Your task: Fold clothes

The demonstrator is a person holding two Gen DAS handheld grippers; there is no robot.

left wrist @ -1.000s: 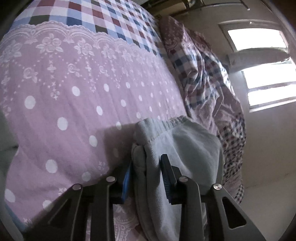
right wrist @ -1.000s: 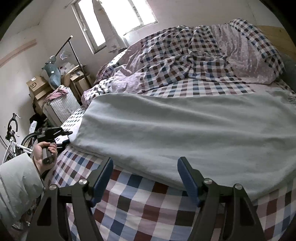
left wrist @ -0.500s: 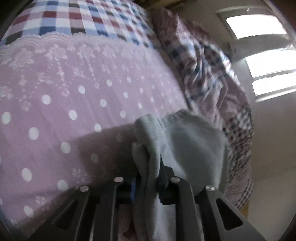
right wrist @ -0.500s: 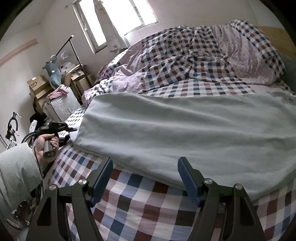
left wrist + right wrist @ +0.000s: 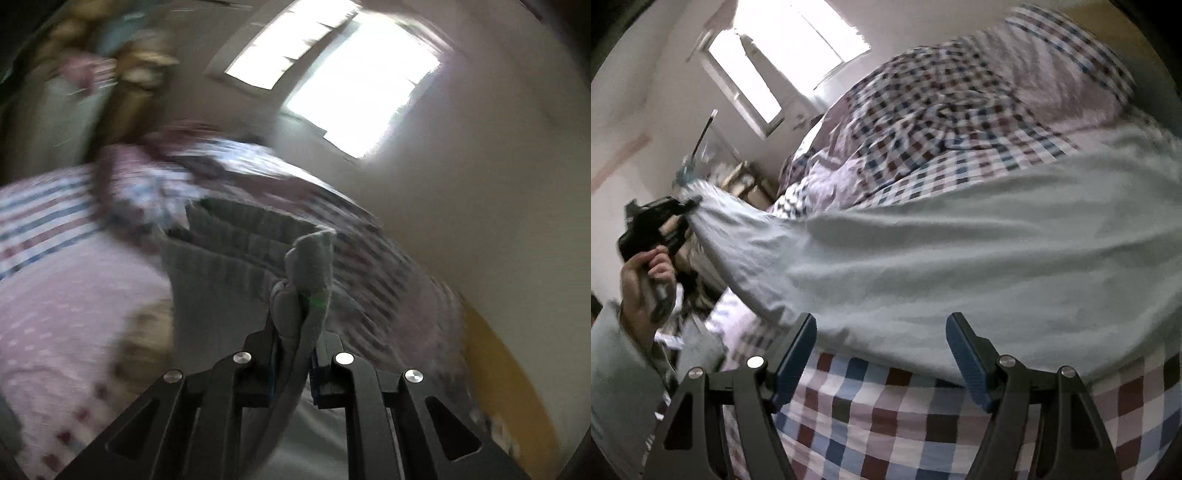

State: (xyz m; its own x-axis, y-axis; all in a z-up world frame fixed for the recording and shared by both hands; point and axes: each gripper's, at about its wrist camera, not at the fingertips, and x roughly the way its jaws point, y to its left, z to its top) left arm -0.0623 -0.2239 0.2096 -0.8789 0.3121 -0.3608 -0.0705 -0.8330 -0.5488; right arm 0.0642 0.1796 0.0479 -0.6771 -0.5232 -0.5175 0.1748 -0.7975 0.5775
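Here the left gripper (image 5: 292, 354) has its fingers clamped narrow on a bunched corner of the pale grey-green garment (image 5: 960, 266), lifted clear of the bed (image 5: 886, 417) at its left edge; the person's hand (image 5: 642, 280) grips the tool's handle. The rest of the cloth lies spread across the checked sheet, running to the bed's right side. The right gripper (image 5: 881, 354) hovers at the garment's near hem, fingers spread wide, holding nothing. A rumpled checked duvet (image 5: 942, 110) lies behind, toward the window (image 5: 790, 48).
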